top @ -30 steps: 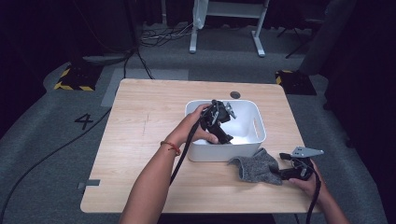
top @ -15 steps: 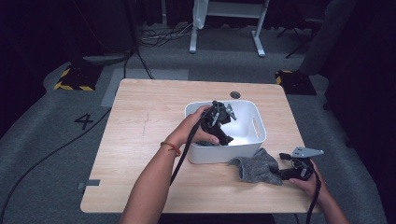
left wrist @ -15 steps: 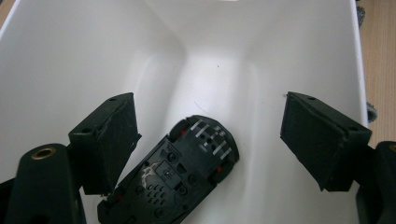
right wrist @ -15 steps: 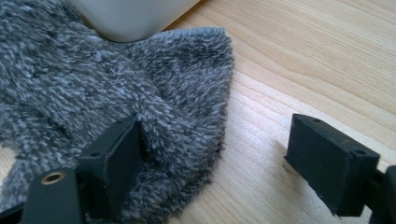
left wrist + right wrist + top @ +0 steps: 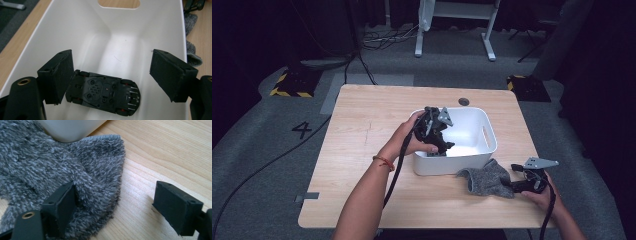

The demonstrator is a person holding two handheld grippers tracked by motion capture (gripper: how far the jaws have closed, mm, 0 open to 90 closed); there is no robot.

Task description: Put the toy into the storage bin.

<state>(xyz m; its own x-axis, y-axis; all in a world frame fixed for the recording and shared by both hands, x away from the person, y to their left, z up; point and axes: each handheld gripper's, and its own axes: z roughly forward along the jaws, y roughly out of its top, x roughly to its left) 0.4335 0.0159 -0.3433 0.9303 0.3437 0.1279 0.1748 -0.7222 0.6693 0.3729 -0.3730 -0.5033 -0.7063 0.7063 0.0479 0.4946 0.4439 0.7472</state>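
Toy car [image 5: 103, 93] lies upside down in our white bin [image 5: 140, 32]; left claw [image 5: 111, 75] gapes above it. Rigid, light plastic: we'd pinch its flanks.

I see my right gripper [image 5: 115, 202] with jaws apart, its left jaw on the grey cloth [image 5: 50, 162] at left of frame, wooden table [image 5: 170, 150] at right.

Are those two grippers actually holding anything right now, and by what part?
Nothing is held. The left gripper stands open over a toy car lying upside down in the white bin. The right gripper is open beside the grey cloth.
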